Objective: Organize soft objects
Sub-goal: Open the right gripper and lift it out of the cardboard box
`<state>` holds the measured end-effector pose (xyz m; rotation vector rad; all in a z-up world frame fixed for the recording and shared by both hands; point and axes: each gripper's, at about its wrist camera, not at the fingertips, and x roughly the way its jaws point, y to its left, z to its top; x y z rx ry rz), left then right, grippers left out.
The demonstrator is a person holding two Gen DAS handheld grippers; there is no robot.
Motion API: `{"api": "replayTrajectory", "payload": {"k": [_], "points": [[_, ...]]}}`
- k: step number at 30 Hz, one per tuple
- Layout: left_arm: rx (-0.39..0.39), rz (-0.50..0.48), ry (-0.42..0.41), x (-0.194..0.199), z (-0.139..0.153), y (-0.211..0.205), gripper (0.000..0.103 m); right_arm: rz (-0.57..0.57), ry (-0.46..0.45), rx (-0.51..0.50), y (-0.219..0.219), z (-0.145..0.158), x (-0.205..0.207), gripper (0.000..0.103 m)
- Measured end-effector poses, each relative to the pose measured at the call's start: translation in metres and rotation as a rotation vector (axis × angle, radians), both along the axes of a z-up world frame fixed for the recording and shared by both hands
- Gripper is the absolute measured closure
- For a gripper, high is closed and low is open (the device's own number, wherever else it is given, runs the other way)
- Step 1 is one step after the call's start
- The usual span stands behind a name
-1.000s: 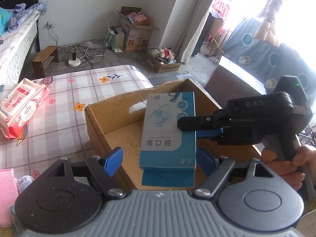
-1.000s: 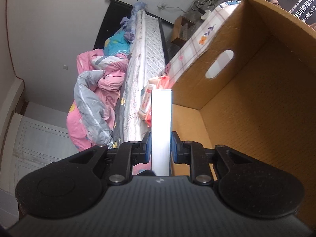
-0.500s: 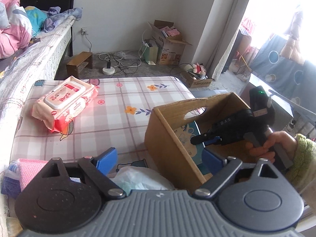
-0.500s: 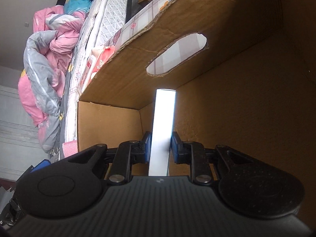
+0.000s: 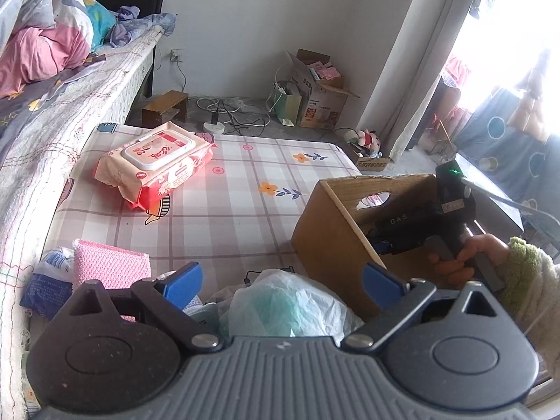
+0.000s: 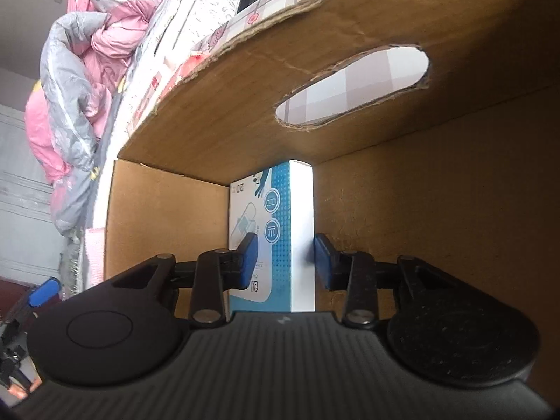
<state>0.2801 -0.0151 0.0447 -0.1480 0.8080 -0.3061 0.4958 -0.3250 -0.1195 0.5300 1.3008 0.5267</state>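
Note:
A blue and white bandage box (image 6: 280, 231) stands on edge inside the cardboard box (image 6: 437, 217), in its corner. My right gripper (image 6: 284, 257) is open, its blue pads (image 6: 249, 259) spread either side of the bandage box and apart from it. In the left wrist view the right gripper (image 5: 413, 231) reaches into the cardboard box (image 5: 325, 224). My left gripper (image 5: 280, 280) is open and empty above a white plastic bag (image 5: 280, 308). A red pack of wet wipes (image 5: 157, 164) lies on the checked table (image 5: 245, 210). A pink sponge cloth (image 5: 108, 266) lies near left.
A bed with pink and grey bedding (image 5: 38, 42) runs along the left. A blue packet (image 5: 45, 280) sits beside the pink cloth. Boxes and cables (image 5: 315, 98) lie on the floor beyond the table. A dark cabinet (image 5: 490, 189) stands behind the cardboard box.
My right gripper lowered the bandage box into the cardboard box and opened, letting it go. My left gripper pulled back and to the left, away from the cardboard box.

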Motion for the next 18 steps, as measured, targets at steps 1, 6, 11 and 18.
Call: {"api": "replayTrajectory", "payload": {"k": [1,6,11,18], "points": [[0.000,0.002,-0.002,-0.003,0.000,0.001,0.004,0.009,-0.008,-0.021,0.005,0.003,0.001,0.067],[-0.010,0.030,-0.009,-0.016,0.001,0.014,0.004,-0.019,-0.058,-0.119,0.013,0.022,-0.004,0.047],[-0.011,0.074,-0.024,-0.033,0.003,0.031,0.003,-0.114,-0.038,-0.083,-0.004,0.030,-0.017,0.046],[-0.041,0.147,-0.061,-0.069,0.013,0.069,0.001,-0.181,-0.118,-0.043,-0.011,0.072,-0.048,0.046]]}}
